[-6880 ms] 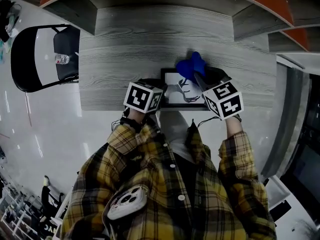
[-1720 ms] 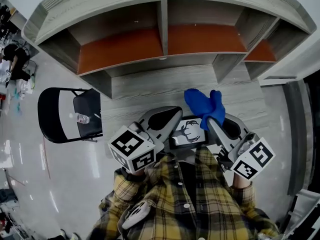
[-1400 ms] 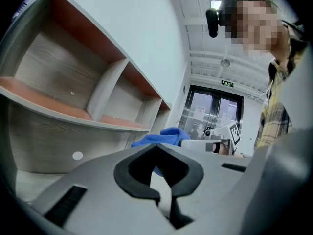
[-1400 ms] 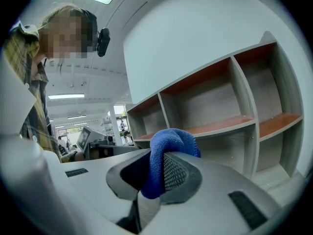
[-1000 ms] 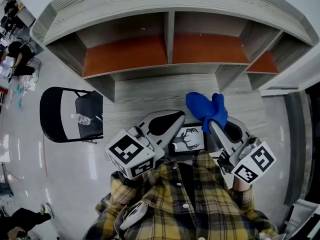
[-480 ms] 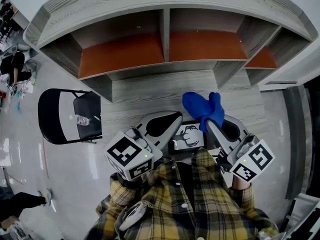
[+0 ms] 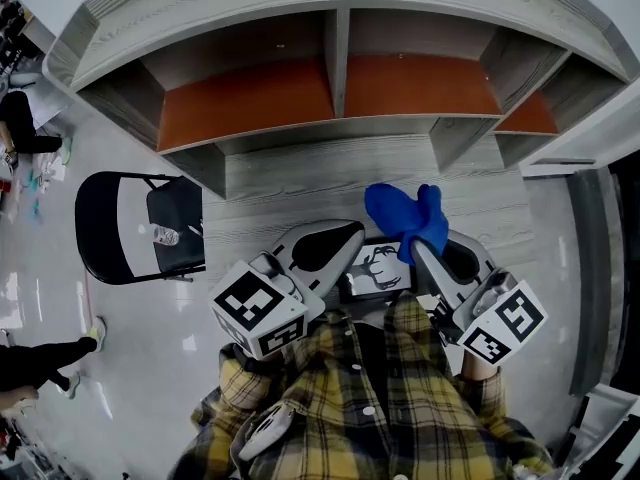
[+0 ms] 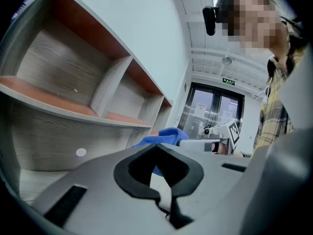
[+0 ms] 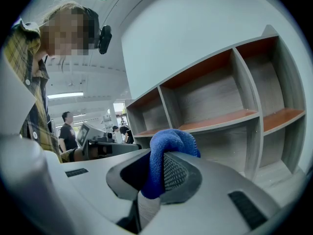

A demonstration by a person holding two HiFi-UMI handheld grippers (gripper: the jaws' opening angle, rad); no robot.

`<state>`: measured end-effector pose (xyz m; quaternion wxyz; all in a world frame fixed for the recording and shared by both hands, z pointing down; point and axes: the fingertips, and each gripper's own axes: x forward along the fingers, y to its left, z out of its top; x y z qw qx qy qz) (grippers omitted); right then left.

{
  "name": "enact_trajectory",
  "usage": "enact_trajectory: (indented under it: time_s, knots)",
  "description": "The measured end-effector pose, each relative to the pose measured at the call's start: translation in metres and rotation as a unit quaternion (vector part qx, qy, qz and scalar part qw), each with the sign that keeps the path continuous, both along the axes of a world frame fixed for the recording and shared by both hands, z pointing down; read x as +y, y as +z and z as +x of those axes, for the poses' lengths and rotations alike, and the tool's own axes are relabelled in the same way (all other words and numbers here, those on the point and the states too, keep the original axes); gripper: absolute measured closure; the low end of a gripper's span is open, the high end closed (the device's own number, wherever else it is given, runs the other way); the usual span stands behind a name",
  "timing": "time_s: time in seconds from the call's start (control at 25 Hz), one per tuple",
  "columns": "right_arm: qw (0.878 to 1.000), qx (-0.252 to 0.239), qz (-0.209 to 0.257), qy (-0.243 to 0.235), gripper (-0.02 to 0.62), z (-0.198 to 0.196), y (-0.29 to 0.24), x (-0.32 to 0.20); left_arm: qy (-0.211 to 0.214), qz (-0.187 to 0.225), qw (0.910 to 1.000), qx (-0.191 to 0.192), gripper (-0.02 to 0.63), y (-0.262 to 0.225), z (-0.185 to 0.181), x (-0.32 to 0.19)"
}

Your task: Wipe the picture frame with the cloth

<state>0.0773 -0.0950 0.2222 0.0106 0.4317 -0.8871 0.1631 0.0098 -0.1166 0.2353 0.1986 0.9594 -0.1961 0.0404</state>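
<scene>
We logged picture frame [image 7: 378, 270] held up by desk [image 7: 300, 183] edge | left hand-held gripper [image 7: 343, 258] pinched shut on its edge | right hand-held gripper [image 7: 424, 252] clamped on cloth [image 7: 405, 218] | risk, we judged: wiping pressure could twist frame loose.

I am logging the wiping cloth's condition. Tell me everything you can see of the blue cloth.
The blue cloth is plain blue and looks like soft, finely textured fabric, bunched into a rounded wad. The right tool is shut on its lower part, so the wad bulges out past the tips. In the head view it sits at the upper right corner of the picture frame; whether it touches the frame cannot be told.
</scene>
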Motion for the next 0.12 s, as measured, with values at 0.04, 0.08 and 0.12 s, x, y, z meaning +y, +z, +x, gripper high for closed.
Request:
enact_trajectory:
  time_s: [0.04,0.08,0.12]
  knots:
    - [1.0,0.0,0.0,0.001,0.541,0.0,0.0004,-0.001,0.0,0.0,1.0,0.0,0.601,0.0006,-0.0003,-0.001]
    - [1.0,0.0,-0.001,0.002,0.541,0.0001,0.0008,-0.0022,0.001,0.0,1.0,-0.001,0.601,0.001,-0.0005,-0.0021]
    - [1.0,0.0,-0.002,0.003,0.541,0.0002,0.0011,-0.0035,0.001,0.0,1.0,-0.001,0.601,0.0014,-0.0007,-0.0033]
